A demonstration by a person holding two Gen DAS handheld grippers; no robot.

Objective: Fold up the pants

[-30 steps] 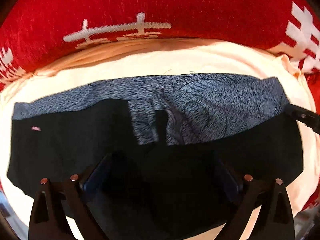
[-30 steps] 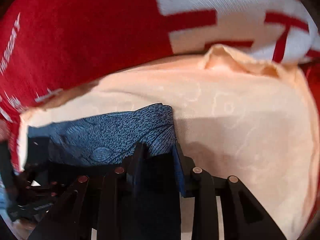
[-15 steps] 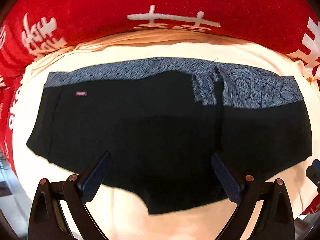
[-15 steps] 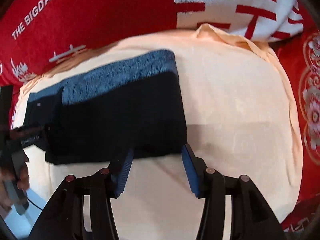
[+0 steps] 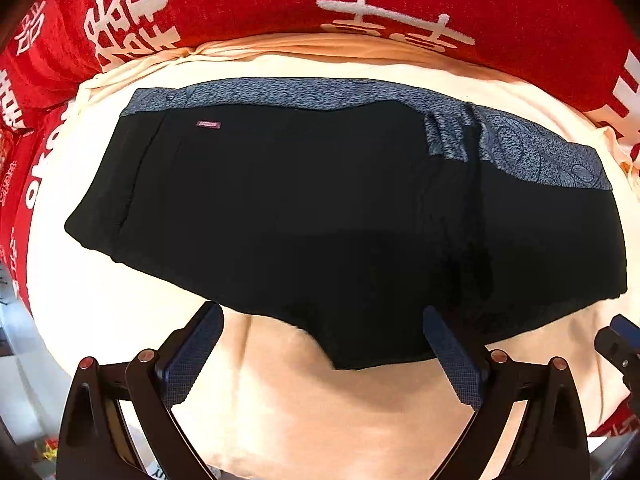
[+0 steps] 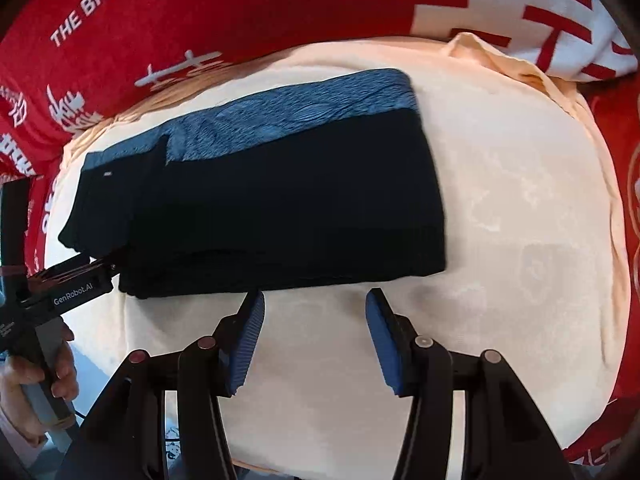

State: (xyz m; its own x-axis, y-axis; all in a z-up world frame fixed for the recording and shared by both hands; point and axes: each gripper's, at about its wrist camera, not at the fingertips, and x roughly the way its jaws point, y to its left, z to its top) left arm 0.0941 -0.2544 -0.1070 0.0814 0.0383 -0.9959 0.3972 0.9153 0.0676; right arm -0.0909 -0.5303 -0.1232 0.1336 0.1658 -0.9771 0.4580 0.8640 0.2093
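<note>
The black pants (image 5: pixel 320 216) with a blue-grey patterned waistband (image 5: pixel 360 94) lie folded flat on a cream cloth (image 5: pixel 312 408). They also show in the right wrist view (image 6: pixel 280 200). My left gripper (image 5: pixel 320 324) is open and empty, raised just off the pants' near edge. My right gripper (image 6: pixel 314 304) is open and empty, just in front of the pants' near edge. The left gripper's body (image 6: pixel 60 296) shows at the left of the right wrist view, held by a hand.
Red bedding with white characters (image 5: pixel 320 4) surrounds the cream cloth on the far side and both flanks. A raised fold of cream cloth (image 6: pixel 492 56) sits at the far right corner. Bare cream cloth (image 6: pixel 520 240) lies right of the pants.
Both grippers have let go of the pants and pulled back toward me. The right gripper opened. The pants now lie flat and folded.
</note>
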